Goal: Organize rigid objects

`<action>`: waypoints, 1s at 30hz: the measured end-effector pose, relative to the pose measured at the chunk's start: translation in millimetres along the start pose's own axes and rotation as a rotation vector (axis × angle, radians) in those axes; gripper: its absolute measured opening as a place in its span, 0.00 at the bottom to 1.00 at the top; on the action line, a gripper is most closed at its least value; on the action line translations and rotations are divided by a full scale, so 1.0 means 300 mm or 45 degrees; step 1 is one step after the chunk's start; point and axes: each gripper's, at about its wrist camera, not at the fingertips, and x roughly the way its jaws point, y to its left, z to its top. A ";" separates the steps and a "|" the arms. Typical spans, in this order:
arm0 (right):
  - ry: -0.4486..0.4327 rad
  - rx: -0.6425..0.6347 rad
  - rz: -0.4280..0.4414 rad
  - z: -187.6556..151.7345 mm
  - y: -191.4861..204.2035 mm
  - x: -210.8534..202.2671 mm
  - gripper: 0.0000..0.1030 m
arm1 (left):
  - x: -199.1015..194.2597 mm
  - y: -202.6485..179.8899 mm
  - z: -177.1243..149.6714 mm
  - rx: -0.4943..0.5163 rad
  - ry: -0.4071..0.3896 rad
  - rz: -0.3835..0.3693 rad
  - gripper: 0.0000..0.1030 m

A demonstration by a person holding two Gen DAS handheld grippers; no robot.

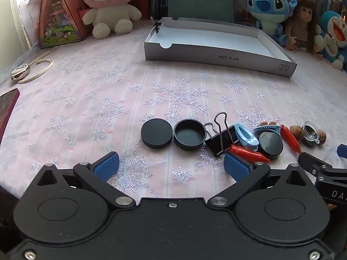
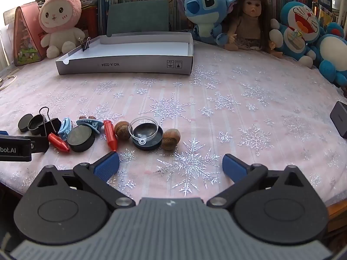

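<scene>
A row of small objects lies on the snowflake cloth: a black disc, a black cap, a black binder clip, blue hair clips, red pegs, another black disc, walnuts and a clear suction cup. A white shallow box stands behind, with one binder clip on its left wall. My left gripper is open and empty just in front of the black disc and cap. My right gripper is open and empty, in front of the walnuts.
Plush toys, a doll and books line the back edge. A pink triangular case stands back left. A lanyard with a metal piece lies left. A dark device sits at the right edge.
</scene>
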 end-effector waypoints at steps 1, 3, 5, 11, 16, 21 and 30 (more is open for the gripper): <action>0.002 0.000 0.000 0.000 0.000 0.000 1.00 | 0.000 0.000 0.000 -0.001 0.001 -0.001 1.00; 0.000 -0.001 -0.002 -0.001 0.001 0.000 1.00 | 0.000 0.000 0.000 -0.002 0.002 -0.002 1.00; 0.011 0.003 0.002 0.000 0.000 0.001 1.00 | 0.000 0.000 0.000 -0.003 0.005 -0.002 1.00; 0.010 0.002 0.002 0.001 0.000 0.001 1.00 | 0.000 0.000 0.000 -0.003 0.006 -0.002 1.00; 0.010 0.002 0.001 0.000 0.001 0.001 1.00 | 0.000 0.000 0.000 -0.003 0.007 -0.002 1.00; 0.010 0.003 0.001 0.000 0.002 0.001 1.00 | 0.000 0.000 0.000 -0.002 0.007 -0.002 1.00; 0.009 0.003 0.001 -0.001 0.003 0.000 1.00 | 0.000 0.000 0.000 -0.002 0.007 -0.002 1.00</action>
